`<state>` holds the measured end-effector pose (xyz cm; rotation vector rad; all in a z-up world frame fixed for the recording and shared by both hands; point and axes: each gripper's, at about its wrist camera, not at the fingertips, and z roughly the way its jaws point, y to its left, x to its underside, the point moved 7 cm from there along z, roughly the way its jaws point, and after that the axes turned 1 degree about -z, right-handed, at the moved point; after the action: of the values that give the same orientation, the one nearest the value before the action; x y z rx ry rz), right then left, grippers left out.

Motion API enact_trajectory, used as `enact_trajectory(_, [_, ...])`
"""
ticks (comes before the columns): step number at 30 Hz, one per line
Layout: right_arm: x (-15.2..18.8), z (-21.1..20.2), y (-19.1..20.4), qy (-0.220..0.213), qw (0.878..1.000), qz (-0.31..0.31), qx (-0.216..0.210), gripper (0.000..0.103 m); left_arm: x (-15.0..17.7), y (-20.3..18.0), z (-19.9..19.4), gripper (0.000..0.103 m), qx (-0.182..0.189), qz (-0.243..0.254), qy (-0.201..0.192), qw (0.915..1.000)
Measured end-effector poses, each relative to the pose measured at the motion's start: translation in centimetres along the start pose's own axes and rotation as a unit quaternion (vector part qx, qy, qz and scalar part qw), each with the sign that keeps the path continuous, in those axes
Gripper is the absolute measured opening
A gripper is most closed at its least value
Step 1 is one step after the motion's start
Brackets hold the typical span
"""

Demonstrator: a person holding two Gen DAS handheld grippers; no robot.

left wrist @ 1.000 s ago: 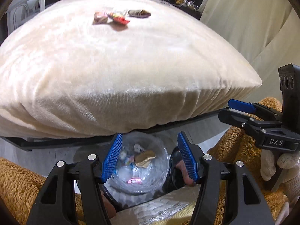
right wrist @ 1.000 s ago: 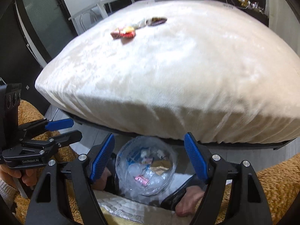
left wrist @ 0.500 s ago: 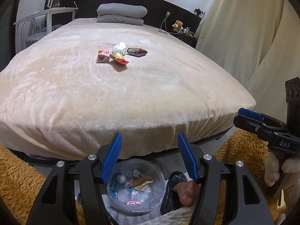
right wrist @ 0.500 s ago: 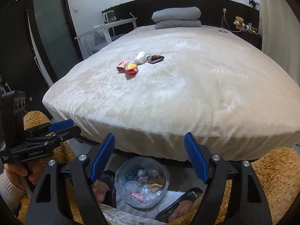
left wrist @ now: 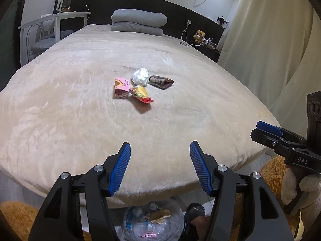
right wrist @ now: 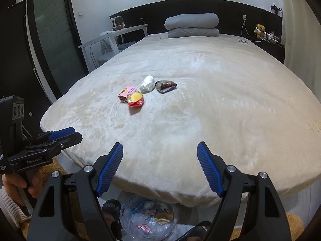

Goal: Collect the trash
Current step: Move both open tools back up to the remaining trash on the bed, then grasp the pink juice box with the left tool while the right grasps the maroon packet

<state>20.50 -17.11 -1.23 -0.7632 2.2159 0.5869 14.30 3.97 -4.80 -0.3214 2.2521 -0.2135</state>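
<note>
Several pieces of trash lie together mid-bed: a pink wrapper (left wrist: pixel 121 88), a red-and-yellow wrapper (left wrist: pixel 141 94), a crumpled white wad (left wrist: pixel 141 76) and a dark brown wrapper (left wrist: pixel 161 82); they also show in the right wrist view, the red-and-yellow wrapper (right wrist: pixel 136 99) nearest. A clear trash bag (left wrist: pixel 153 222) holding wrappers sits on the floor below the bed's foot. My left gripper (left wrist: pixel 160 147) is open and empty above the bed's near edge. My right gripper (right wrist: pixel 160 147) is open and empty beside it.
The cream bed (left wrist: pixel 80 120) fills the view, with folded grey bedding (left wrist: pixel 139 22) at the head. A white desk and chair (right wrist: pixel 112 40) stand left. Curtains (left wrist: pixel 270 50) hang right. Slippered feet (left wrist: pixel 195 212) flank the bag on an orange rug (left wrist: pixel 274 172).
Both grippers have risen from beside the trash bag up over the bed's foot and tilted up toward the trash pile. Both stayed open and empty.
</note>
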Motion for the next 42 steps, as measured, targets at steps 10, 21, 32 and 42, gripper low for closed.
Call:
enact_trajectory(10, [-6.8,5.0,-0.8,-0.018,1.0,-0.018,-0.004,0.076,-7.4,4.0,4.4,0.06,-0.037,-0.007,-0.001,0.9993])
enact_trajectory(21, [-11.8,12.9,-2.8,-0.008,1.0,-0.019,-0.001,0.076,-11.0,7.8,12.4,0.06,-0.087,-0.01,0.055,0.9946])
enact_trajectory(32, [-13.1,21.5,-4.6,0.044,0.999,-0.024,0.004,0.076,-11.7,8.8,17.8,0.06,-0.102,0.011,0.102,0.9895])
enact_trajectory(42, [-12.8,26.5,-3.5,0.068,0.994,-0.079,-0.017,0.076,-11.2,9.5,20.5,0.06,-0.118,0.021,0.132,0.9839])
